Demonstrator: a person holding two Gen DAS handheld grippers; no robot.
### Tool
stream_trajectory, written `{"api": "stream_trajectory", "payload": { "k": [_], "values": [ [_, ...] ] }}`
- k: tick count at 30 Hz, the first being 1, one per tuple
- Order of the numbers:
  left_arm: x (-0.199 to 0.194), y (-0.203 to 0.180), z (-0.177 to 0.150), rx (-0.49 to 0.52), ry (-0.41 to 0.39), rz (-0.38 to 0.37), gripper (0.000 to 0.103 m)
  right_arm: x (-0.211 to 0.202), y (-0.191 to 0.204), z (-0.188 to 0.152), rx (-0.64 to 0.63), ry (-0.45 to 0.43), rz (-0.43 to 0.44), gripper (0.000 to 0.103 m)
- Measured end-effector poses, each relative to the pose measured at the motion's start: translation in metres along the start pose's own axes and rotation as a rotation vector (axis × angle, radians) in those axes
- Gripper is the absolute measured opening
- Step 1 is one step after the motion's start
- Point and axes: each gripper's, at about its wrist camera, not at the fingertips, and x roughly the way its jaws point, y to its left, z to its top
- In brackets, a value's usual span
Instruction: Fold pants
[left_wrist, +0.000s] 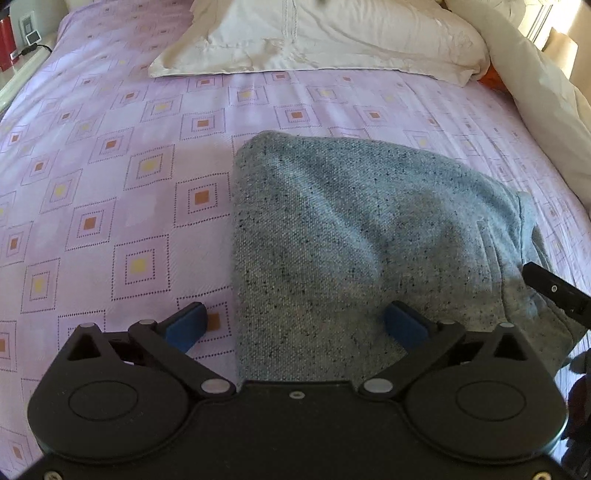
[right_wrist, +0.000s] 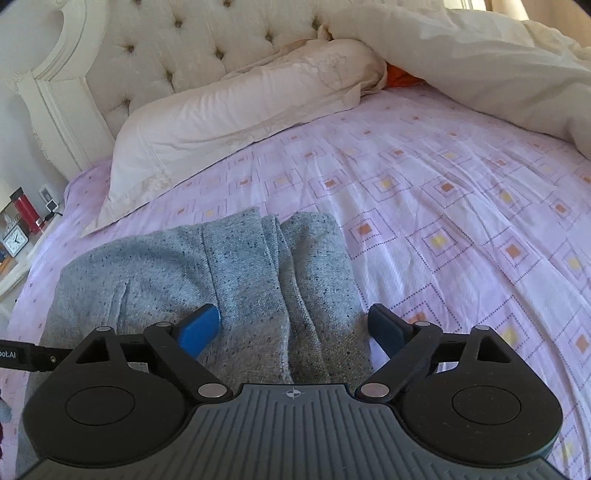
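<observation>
A: How do the tongs stand?

B: Both spread wide, nothing pinched. The left gripper (left_wrist: 295, 325) has blue rubbery pads on black linkage arms; its left pad hangs over the bedsheet (left_wrist: 110, 177), its right pad over the pants (left_wrist: 351, 240). The pads press on nothing.

A: And the other one?

B: The right gripper (right_wrist: 295, 326) is likewise agape. Its left pad lies over the grey cloth, its right pad at the cloth's right edge, above the sheet. Whether either pad touches the fabric, I cannot tell.

A: Where are the pants?

B: On the near part of the bed, folded into a thick, rounded bundle. The knit is coarse, grey-blue, flecked with dark specks. From the right wrist, soft lengthwise folds run along its right side.

A: What surrounds it?

B: A smooth lilac sheet printed with dotted squares, orange or yellow at their centres. Farther off lies a cream pillow (right_wrist: 229, 110), plump and creased, against a button-tufted headboard (right_wrist: 177, 40). A pale duvet (right_wrist: 480, 62) is heaped at the far right. A red bottle (right_wrist: 26, 210) and a small clock (right_wrist: 15, 242) stand at the left.
</observation>
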Motion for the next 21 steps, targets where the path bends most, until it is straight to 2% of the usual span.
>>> {"api": "stream_trajectory", "payload": {
  "k": [2, 3, 5, 8, 10, 11, 15, 17, 21],
  "values": [
    [-0.001, -0.001, 0.001, 0.0, 0.011, 0.001, 0.103, 0.0, 0.001, 0.0, -0.006, 0.004, 0.01, 0.085],
    [-0.001, -0.001, 0.002, -0.003, 0.018, 0.002, 0.103, -0.001, 0.001, -0.001, -0.006, 0.004, 0.022, 0.078],
    [0.0, -0.002, 0.004, -0.008, 0.028, 0.004, 0.103, -0.002, 0.002, 0.0, -0.001, 0.006, 0.032, 0.072],
    [0.0, -0.002, 0.006, -0.022, 0.035, 0.001, 0.101, -0.007, 0.008, 0.001, -0.037, 0.003, 0.086, 0.039],
    [-0.002, -0.004, 0.005, -0.031, 0.027, -0.008, 0.094, -0.011, 0.016, 0.002, -0.07, -0.007, 0.064, 0.03],
    [-0.004, -0.006, 0.004, -0.031, 0.02, -0.012, 0.087, -0.013, 0.02, 0.002, -0.081, -0.013, 0.049, 0.028],
    [-0.016, -0.015, 0.0, -0.01, -0.02, -0.011, 0.041, -0.034, 0.026, 0.009, -0.031, -0.04, 0.032, 0.022],
    [-0.024, -0.017, -0.001, -0.009, -0.038, -0.001, 0.029, -0.047, 0.03, 0.012, -0.017, -0.052, 0.042, 0.021],
    [-0.04, -0.01, -0.007, -0.037, -0.059, -0.015, 0.024, -0.066, 0.05, 0.015, -0.042, -0.059, 0.07, 0.021]
  ]
}}
